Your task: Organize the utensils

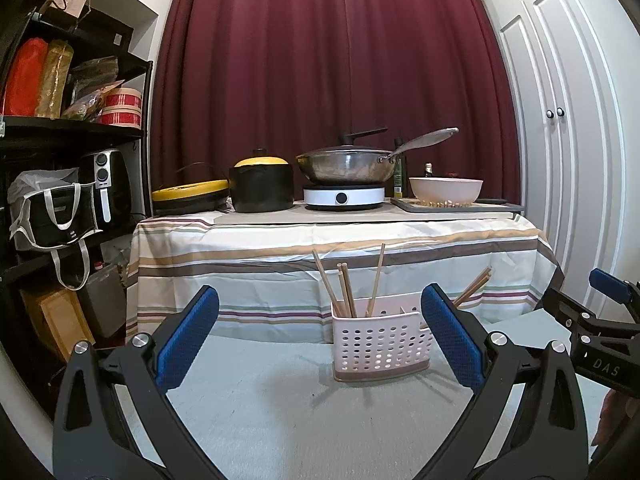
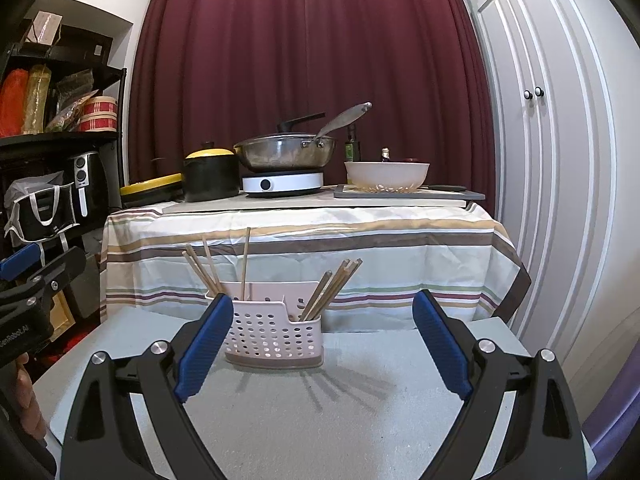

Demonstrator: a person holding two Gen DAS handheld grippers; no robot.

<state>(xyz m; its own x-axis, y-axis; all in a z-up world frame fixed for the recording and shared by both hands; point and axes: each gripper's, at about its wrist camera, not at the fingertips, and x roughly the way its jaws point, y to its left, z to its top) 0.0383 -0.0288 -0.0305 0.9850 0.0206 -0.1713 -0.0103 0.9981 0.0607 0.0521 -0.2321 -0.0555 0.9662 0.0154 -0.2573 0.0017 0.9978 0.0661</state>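
I see the chopsticks already standing in the pink holder, center frame on the gray table. My left gripper and right gripper are both wide, empty; little seems left.

This is a lived-in home, in a makeshift cooking corner rather than a fitted kitchen. A table draped in a striped cloth stands before a dark red curtain, and along its top sit a black pot with a yellow lid, a steel wok on a white portable induction burner, bottles and a white bowl near the right edge. To the left a black shelving rack holds packaged food, a red-striped tin, an air fryer and a bag, while white panelled cupboard doors close the right side.
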